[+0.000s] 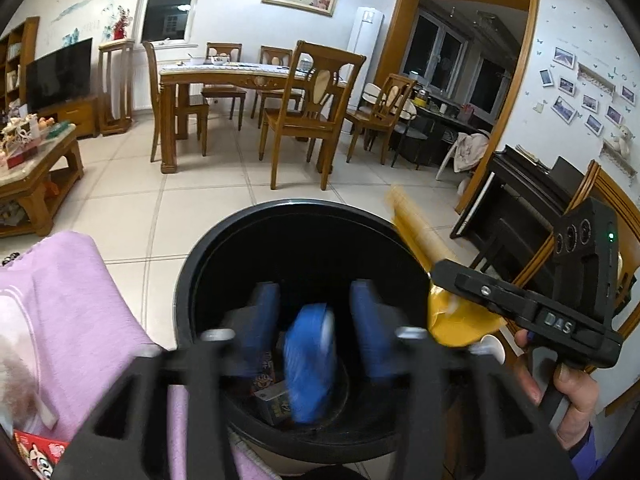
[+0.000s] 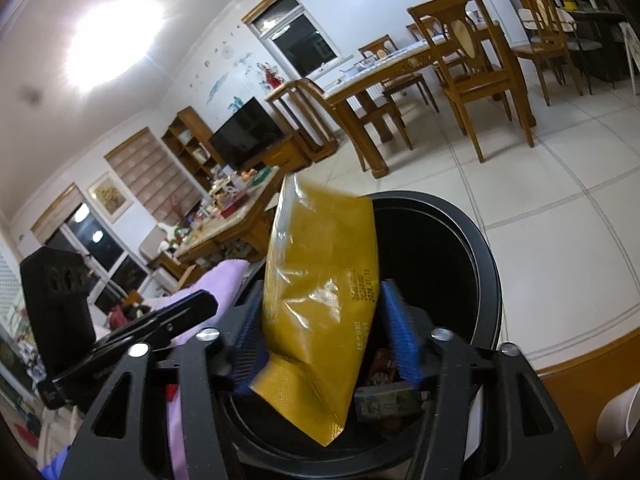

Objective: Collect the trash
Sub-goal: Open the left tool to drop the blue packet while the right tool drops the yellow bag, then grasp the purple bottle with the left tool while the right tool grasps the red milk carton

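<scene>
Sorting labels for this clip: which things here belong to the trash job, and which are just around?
Job: black bin; yellow packet between the right tool's fingers; blue item over the bin; left tool.
Around: purple cloth; dining table; TV.

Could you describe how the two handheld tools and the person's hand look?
Both tools, left and right, have matte black angular frames, silver screws and blue ribbed finger pads. The right carries raised "DAS" lettering and a green light. The bare hand shows a purple-blue cuff.
</scene>
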`<state>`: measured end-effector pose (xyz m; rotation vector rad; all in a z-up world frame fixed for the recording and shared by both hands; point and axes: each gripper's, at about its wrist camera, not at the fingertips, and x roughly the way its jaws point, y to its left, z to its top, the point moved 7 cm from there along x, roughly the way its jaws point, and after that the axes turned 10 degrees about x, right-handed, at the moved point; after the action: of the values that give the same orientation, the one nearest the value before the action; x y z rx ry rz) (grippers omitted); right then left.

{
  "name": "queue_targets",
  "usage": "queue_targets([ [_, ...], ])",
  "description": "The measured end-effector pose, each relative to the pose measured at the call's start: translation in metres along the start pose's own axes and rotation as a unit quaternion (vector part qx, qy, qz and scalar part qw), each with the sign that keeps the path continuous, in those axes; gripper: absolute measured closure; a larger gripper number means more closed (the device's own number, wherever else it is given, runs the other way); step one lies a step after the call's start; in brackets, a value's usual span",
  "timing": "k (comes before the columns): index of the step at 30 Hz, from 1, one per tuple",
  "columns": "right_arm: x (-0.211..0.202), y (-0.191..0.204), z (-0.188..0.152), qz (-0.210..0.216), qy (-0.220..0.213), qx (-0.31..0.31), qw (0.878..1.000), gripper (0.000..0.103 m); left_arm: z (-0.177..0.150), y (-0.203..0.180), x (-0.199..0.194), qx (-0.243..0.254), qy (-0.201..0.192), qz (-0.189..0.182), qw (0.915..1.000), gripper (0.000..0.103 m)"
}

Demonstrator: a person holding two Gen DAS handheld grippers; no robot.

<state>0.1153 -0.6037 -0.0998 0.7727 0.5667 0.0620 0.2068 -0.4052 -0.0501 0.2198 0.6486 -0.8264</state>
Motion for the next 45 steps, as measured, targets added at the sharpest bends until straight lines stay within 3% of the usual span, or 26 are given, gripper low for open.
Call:
queue_targets([
  [2,0.000,0.002,0.000,0.002,-0.002,0.003,1.000,0.028,0.003,0.000,-0.009,-0.001,-0.016,0.013,0.9998,0.020],
  [13,0.002,0.047,-0.014,0.013,0.011,-0.031,0.999,0.028,-0.004,0.019,-0.076,-0.015,-0.038,0.036,0.9985,0.014],
  [21,0.037,0.128,-0.054,0.040,0.056,-0.088,0.994,0.028,-0.040,0.093,-0.156,-0.073,-0.058,0.096,0.9910,0.014],
  [29,0.075,0.220,-0.115,0.062,0.112,-0.152,0.980,0.028,-0.118,0.179,-0.242,-0.137,-0.045,0.172,0.9746,0.014],
  [32,0.090,0.246,-0.142,0.061,0.141,-0.182,0.971,0.028,-0.148,0.199,-0.261,-0.128,-0.011,0.190,0.9734,0.014],
  [37,0.109,0.272,-0.192,0.040,0.188,-0.260,0.946,0.017,-0.198,0.223,-0.273,-0.107,0.051,0.194,0.9738,0.015],
  [41,0.123,0.276,-0.206,0.012,0.190,-0.330,0.925,0.016,-0.222,0.233,-0.275,-0.072,0.081,0.192,0.9754,0.015],
  [43,0.131,0.281,-0.212,0.003,0.191,-0.366,0.911,0.009,-0.227,0.239,-0.272,-0.048,0.095,0.190,0.9760,0.016],
  [45,0.139,0.281,-0.216,0.005,0.196,-0.400,0.895,0.006,-0.234,0.243,-0.267,-0.024,0.111,0.174,0.9782,0.031],
])
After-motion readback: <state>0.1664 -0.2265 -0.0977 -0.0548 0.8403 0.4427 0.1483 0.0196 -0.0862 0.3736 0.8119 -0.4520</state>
